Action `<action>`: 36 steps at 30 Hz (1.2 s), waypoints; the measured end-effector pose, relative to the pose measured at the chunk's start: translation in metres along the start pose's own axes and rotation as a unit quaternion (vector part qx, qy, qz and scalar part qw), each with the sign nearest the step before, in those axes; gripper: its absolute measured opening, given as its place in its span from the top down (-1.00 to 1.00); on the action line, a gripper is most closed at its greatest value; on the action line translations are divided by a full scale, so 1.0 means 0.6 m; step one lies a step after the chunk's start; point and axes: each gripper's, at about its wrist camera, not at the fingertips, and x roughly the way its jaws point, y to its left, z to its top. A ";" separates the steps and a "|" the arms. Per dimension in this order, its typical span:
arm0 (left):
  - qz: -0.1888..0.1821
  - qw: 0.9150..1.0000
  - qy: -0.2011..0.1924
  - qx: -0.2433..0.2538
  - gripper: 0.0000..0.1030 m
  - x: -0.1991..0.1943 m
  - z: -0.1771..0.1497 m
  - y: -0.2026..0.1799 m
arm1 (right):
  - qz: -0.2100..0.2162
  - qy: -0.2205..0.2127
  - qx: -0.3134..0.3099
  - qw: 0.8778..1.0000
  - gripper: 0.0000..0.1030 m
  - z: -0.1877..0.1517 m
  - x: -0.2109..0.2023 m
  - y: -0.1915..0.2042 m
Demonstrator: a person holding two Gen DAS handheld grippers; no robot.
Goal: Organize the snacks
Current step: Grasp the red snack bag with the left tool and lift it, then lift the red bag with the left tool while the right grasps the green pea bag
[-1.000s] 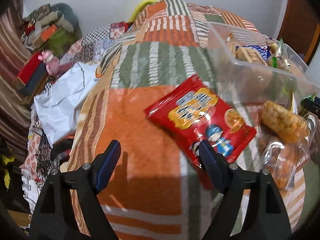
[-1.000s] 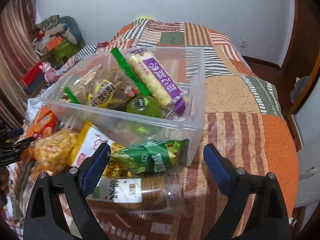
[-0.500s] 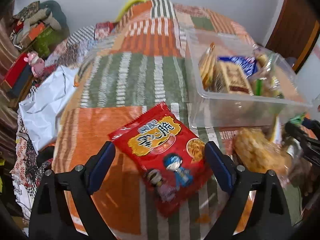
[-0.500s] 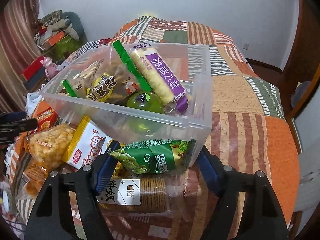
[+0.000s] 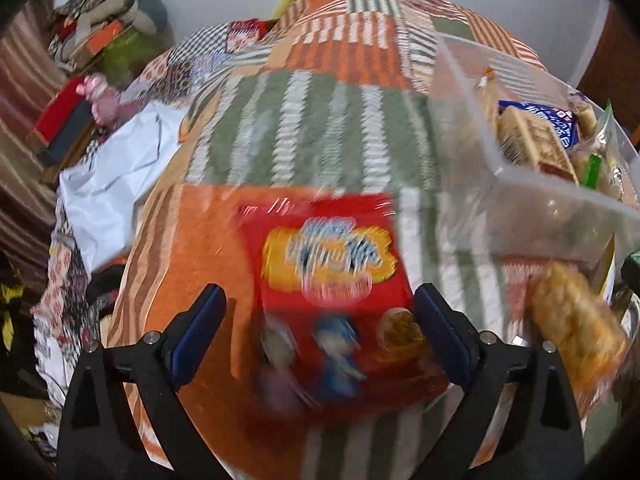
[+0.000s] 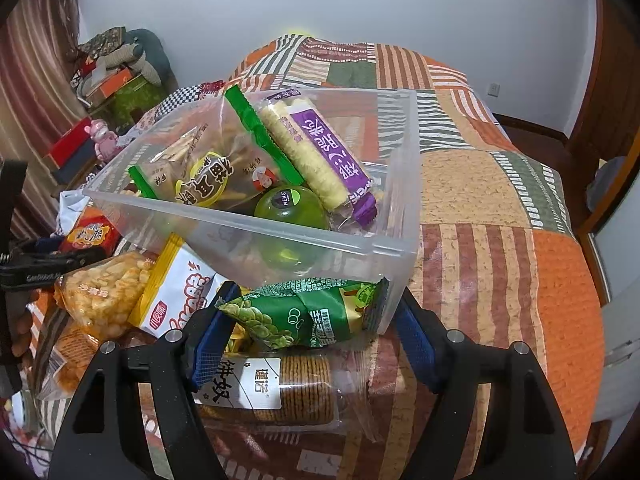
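Note:
A red snack bag (image 5: 332, 280) lies on the patchwork bedspread, blurred, between the fingers of my open left gripper (image 5: 320, 328). It also shows in the right wrist view (image 6: 90, 234). A clear plastic bin (image 6: 400, 208) holds several snacks, among them a purple-wrapped roll (image 6: 320, 152) and a green round pack (image 6: 292, 210). My right gripper (image 6: 308, 344) is open around a green snack bag (image 6: 296, 312) lying against the bin's front wall. The bin also shows in the left wrist view (image 5: 520, 184).
Loose snacks lie in front of the bin: a yellow puffed pack (image 6: 104, 292), a white and yellow bag (image 6: 180, 292), a cracker sleeve (image 6: 280, 392). White plastic (image 5: 112, 176) and clutter (image 5: 72, 120) lie beyond the bed's left edge.
My left gripper has moved forward so the red bag now lies between its fingers. My right gripper has moved in around the green bag and its fingers have narrowed.

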 end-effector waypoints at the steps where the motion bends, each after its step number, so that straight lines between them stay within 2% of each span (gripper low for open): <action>1: -0.003 1.000 0.006 -0.004 -0.86 0.000 -0.005 0.009 | -0.001 0.000 -0.001 1.000 -0.41 0.000 0.000 0.001; 6: -0.016 1.000 0.019 -0.014 -0.86 0.011 -0.022 0.034 | -0.004 -0.001 -0.003 1.000 -0.40 0.000 0.000 0.003; 11: -0.028 1.000 0.009 -0.003 -0.86 0.018 -0.002 0.028 | -0.004 0.000 -0.003 1.000 -0.40 0.001 0.000 0.006; 14: -0.022 1.000 0.004 0.010 -0.86 0.032 0.011 0.022 | -0.004 -0.001 -0.004 1.000 -0.39 0.001 0.000 0.005; 18: -0.050 0.999 0.001 -0.002 -0.84 0.047 0.022 0.027 | -0.004 -0.004 -0.002 1.000 -0.28 -0.001 -0.002 0.002; 19: -0.054 0.999 -0.002 -0.004 -0.75 0.048 0.022 0.029 | -0.003 -0.005 -0.001 1.000 -0.26 -0.002 -0.004 0.001; 20: -0.055 0.998 -0.007 -0.002 -0.56 0.047 0.023 0.029 | -0.002 -0.007 0.000 1.000 -0.23 -0.003 -0.006 -0.001; 23: -0.050 0.999 -0.020 0.009 -0.28 0.039 0.022 0.028 | -0.003 -0.012 -0.002 1.000 -0.15 -0.005 -0.010 -0.002; 26: -0.049 0.998 -0.021 0.014 -0.28 0.031 0.018 0.030 | 0.004 -0.014 0.004 1.000 -0.08 -0.006 -0.013 -0.006; 29: -0.042 0.998 -0.032 0.017 -0.27 0.014 0.006 0.032 | 0.004 -0.027 0.005 1.000 0.06 -0.008 -0.028 -0.011; 30: -0.042 0.998 -0.037 0.017 -0.27 0.005 0.002 0.033 | -0.002 -0.031 0.003 1.000 0.16 -0.007 -0.034 -0.011; 36: -0.044 0.997 -0.066 0.016 -0.27 -0.052 -0.012 0.036 | 0.011 -0.044 0.004 0.999 0.17 -0.007 -0.062 -0.014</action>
